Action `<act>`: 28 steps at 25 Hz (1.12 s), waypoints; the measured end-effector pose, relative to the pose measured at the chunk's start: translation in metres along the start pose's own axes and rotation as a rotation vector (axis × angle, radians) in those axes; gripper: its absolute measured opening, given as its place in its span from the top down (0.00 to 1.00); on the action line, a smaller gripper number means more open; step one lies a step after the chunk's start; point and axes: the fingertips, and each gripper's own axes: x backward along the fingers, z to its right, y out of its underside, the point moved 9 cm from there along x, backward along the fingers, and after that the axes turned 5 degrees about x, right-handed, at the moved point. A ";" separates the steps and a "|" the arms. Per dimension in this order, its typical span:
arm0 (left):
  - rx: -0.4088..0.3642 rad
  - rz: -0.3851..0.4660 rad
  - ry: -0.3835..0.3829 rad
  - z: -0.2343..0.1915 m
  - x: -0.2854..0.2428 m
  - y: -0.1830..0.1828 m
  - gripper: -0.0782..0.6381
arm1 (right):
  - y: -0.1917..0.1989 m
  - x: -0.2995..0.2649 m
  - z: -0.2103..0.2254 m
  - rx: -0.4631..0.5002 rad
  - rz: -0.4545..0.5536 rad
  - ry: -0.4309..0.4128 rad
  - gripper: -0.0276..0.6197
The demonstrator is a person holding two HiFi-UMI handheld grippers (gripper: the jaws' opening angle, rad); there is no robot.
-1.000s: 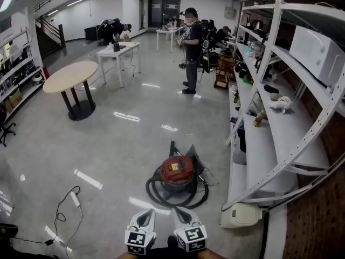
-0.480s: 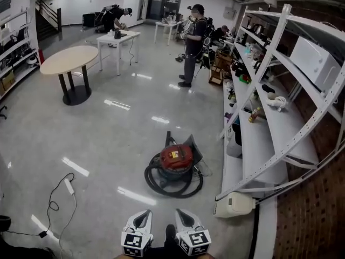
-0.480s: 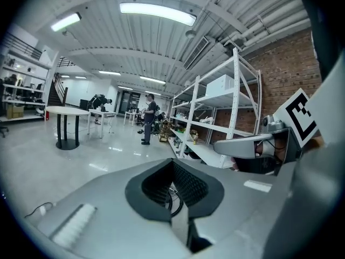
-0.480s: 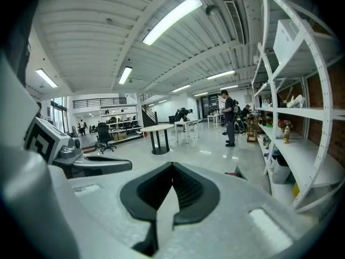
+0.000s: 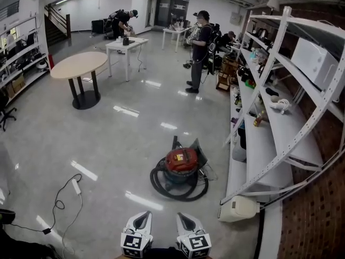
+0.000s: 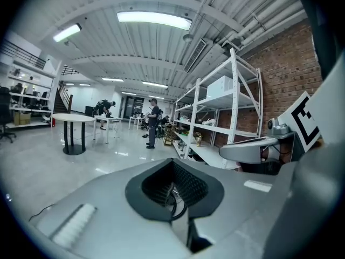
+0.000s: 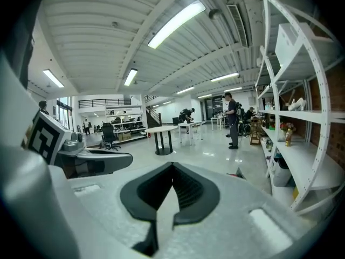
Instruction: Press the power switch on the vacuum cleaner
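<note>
The vacuum cleaner stands on the glossy floor ahead of me in the head view, a red round canister with its black hose coiled around the base. I cannot make out its switch from this distance. My left gripper and right gripper sit side by side at the bottom edge, well short of the vacuum, both shut and holding nothing. In the left gripper view the left gripper has its jaws closed together. The right gripper looks the same in the right gripper view.
White shelving runs along the right wall, with a white appliance on the floor at its foot. A power strip with a black cable lies to the left. Farther off are a round table and a standing person.
The head view has shifted slightly, so the vacuum cleaner sits a little to the right in the picture. Both grippers stay shut at the bottom edge.
</note>
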 end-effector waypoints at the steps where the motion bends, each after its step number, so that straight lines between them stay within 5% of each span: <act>1: 0.000 0.009 0.003 0.010 0.000 -0.001 0.87 | 0.001 0.006 0.004 0.001 0.009 -0.011 0.97; 13: -0.032 -0.004 -0.011 0.095 -0.006 0.019 0.87 | 0.025 0.059 0.055 0.032 0.021 -0.043 0.97; 28: -0.026 0.003 -0.034 0.130 -0.007 0.043 0.87 | 0.051 0.092 0.075 0.019 0.014 -0.046 0.97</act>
